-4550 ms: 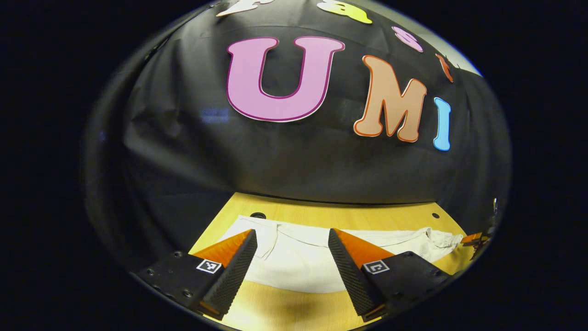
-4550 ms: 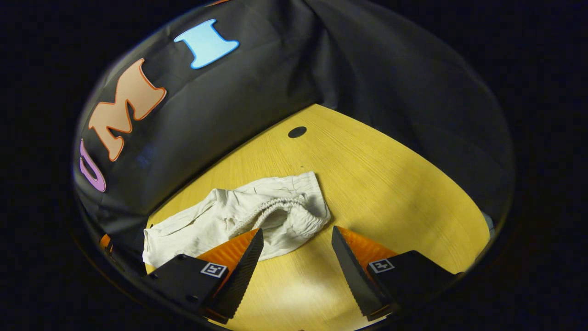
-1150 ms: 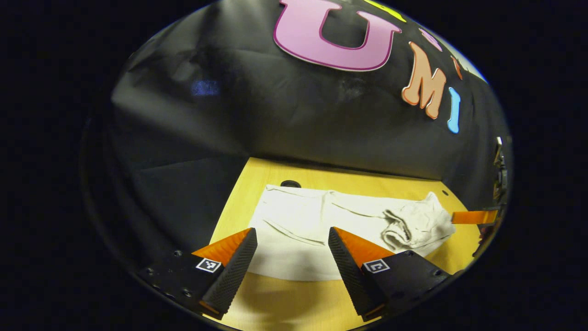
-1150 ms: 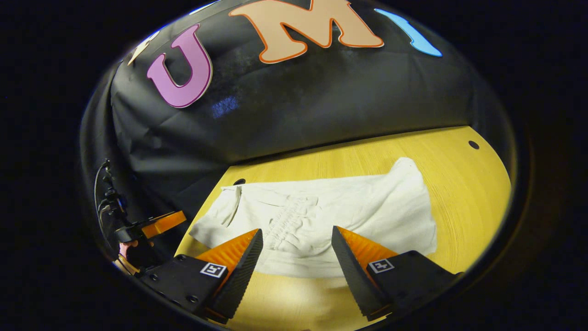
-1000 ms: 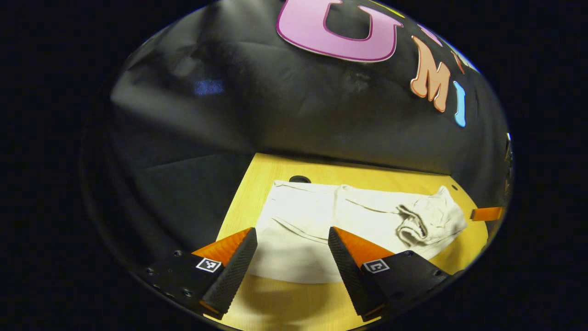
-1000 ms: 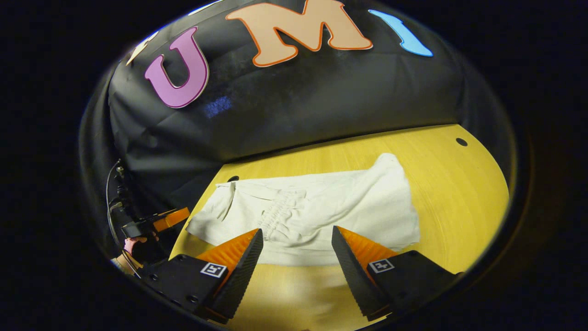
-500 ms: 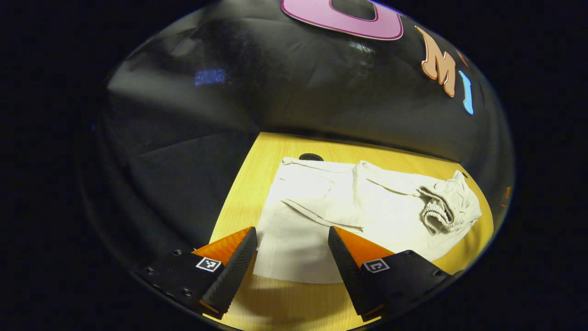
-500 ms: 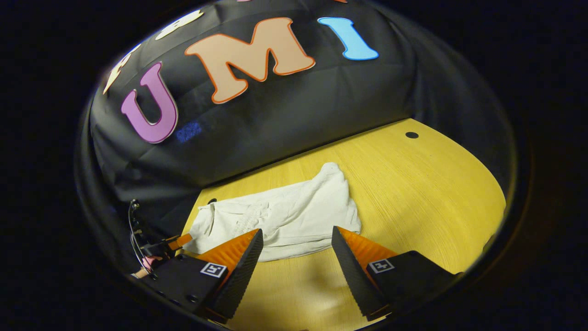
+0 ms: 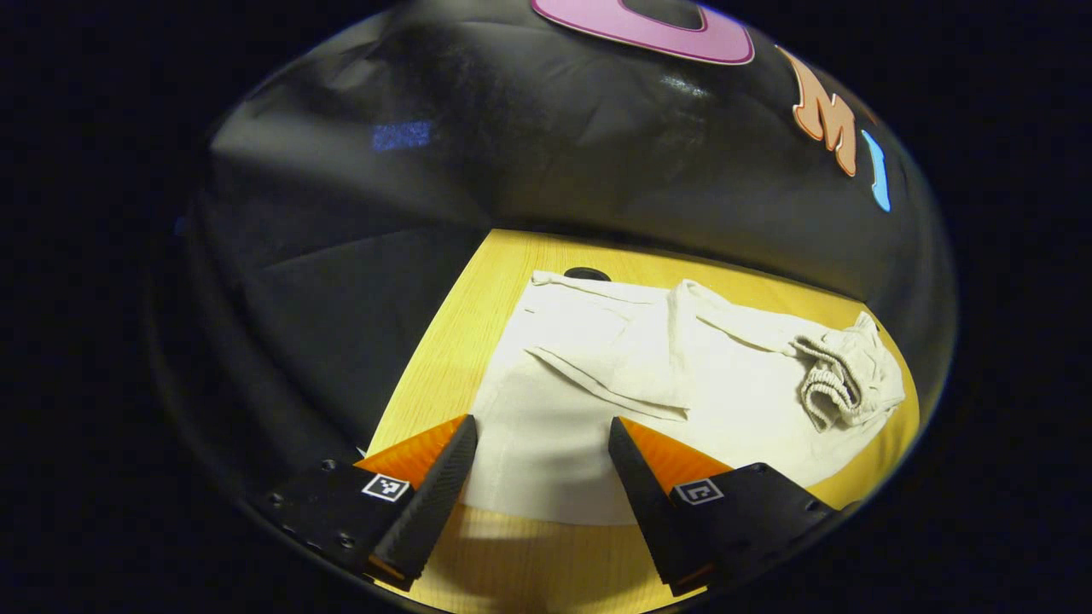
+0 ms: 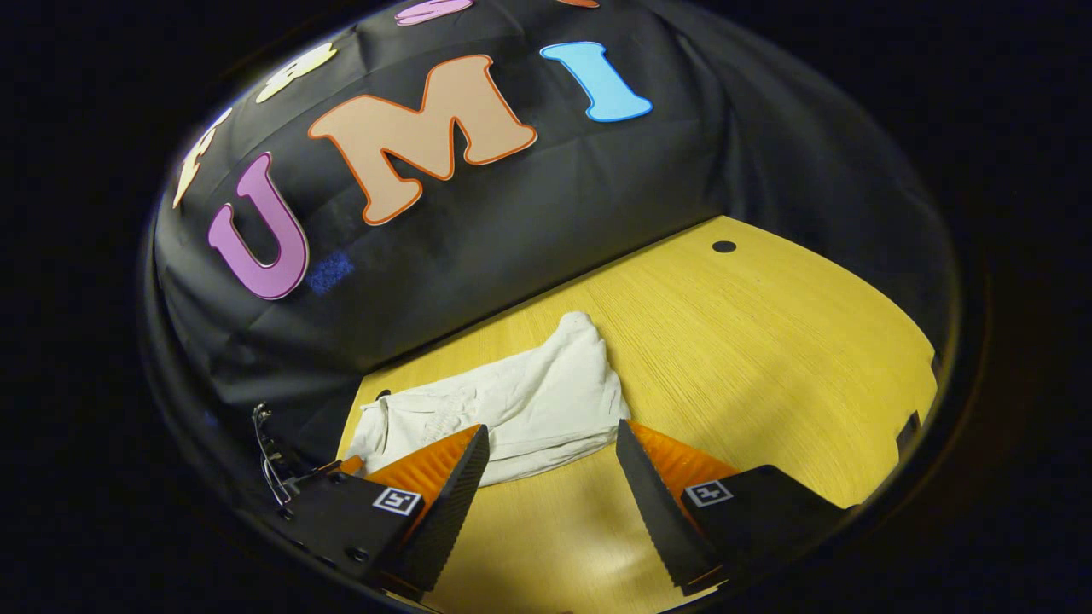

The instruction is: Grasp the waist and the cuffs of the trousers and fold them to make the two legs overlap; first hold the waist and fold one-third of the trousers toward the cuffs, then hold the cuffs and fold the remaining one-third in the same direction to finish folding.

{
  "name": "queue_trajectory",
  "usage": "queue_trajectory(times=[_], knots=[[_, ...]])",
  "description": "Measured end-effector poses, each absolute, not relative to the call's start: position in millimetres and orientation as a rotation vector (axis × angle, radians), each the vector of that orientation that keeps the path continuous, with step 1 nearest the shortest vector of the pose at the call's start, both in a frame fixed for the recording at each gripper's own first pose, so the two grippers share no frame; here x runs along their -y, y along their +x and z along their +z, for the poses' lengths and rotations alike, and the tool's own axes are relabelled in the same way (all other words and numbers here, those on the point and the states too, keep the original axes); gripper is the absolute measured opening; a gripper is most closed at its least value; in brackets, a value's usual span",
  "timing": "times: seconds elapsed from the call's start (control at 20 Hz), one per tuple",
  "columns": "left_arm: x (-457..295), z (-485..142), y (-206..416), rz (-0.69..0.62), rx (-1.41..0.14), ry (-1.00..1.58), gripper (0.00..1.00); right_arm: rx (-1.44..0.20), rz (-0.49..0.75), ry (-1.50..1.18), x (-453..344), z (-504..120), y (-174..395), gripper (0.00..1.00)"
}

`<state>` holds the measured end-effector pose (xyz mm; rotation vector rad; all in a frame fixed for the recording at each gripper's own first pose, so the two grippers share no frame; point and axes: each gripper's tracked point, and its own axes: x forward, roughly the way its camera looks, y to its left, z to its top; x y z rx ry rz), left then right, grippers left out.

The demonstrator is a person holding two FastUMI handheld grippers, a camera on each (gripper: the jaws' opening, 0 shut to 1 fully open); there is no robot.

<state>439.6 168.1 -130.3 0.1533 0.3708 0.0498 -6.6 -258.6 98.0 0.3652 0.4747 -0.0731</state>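
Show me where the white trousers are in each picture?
Left gripper view: the trousers lie spread on the table, in the lower middle, just past the open tongs, with the bunched waistband at the right end.
Right gripper view: the trousers lie lower left of centre, beyond the open tongs.
Shared landmark: the dark hole in the table beside one end of the trousers.
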Motion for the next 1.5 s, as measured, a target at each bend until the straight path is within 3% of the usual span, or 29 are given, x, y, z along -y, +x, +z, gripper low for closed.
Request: queue_trajectory(times=[0.2,0.25,0.4,0.6,0.65,0.8,0.95,1.25,1.5], knots=[[-161.6,-128.9,442.9,0.038,-0.353,0.211,0.92,-0.494,-0.086,0.389,263.7,91.1,-16.0,0.96],[-159.0,-133.7,443.0,0.031,-0.361,0.214,0.81,-0.497,-0.089,0.39,265.0,89.3,-17.8,0.96],[-149.0,-134.1,444.1,-0.025,-0.368,0.208,0.66,-0.495,-0.091,0.393,267.7,91.2,-20.7,0.96],[-134.9,-133.4,444.0,-0.104,-0.354,0.11,0.28,-0.483,-0.091,0.383,270.2,97.4,-22.9,0.96],[-135.0,-133.3,444.9,-0.1,-0.353,0.069,0.14,-0.481,-0.092,0.378,270.7,98.8,-23.5,0.96],[-137.0,-130.3,444.2,-0.066,-0.326,-0.012,0.01,-0.475,-0.101,0.367,275.6,102.4,-27.0,0.96],[-128.3,-119.6,444.0,-0.072,-0.288,-0.078,0.0,-0.473,-0.103,0.358,279.6,104.1,-31.8,0.96],[-72.4,-55.3,433.7,-0.241,-0.148,-0.349,0.0,-0.463,-0.097,0.375,288.4,108.9,-35.2,0.96],[-23.2,-20.3,421.8,-0.31,-0.1,-0.321,0.0,-0.454,-0.072,0.381,300.5,113.3,-36.6,0.96]])
